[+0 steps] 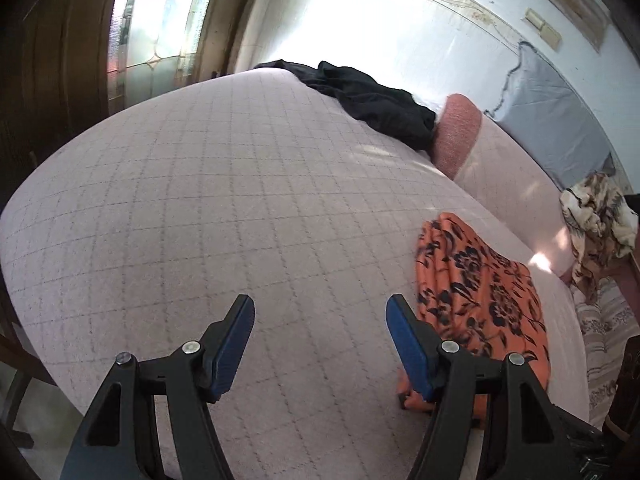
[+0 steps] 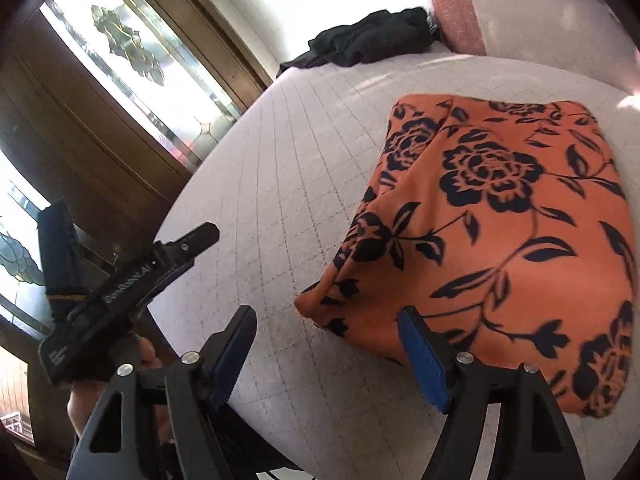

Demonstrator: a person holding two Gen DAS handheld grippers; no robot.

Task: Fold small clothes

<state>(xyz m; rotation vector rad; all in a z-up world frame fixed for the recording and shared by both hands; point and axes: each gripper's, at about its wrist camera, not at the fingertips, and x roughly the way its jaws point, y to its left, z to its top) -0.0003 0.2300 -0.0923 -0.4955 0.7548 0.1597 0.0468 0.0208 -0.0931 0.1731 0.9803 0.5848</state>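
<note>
I see right gripper (image 2: 326, 334) jaws wide, empty, over bedcover (image 2: 280, 184) beside folded orange floral garment (image 2: 500, 240). Left gripper (image 1: 320, 326) wide, empty. Lettering on left gripper body unreadable.

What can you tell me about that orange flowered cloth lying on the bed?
The orange cloth is a soft, thin-looking fabric printed with dark navy roses, leaves and stems. It lies folded into a rough, fairly flat rectangle with layered edges showing along its left side, where one flap overlaps another. It rests on the pale checked bedcover, near the edge closest to the cameras. Both grippers stand open and neither clamps it; the right gripper hovers at its near corner, and the cloth lies just to the right of the left gripper.
</note>
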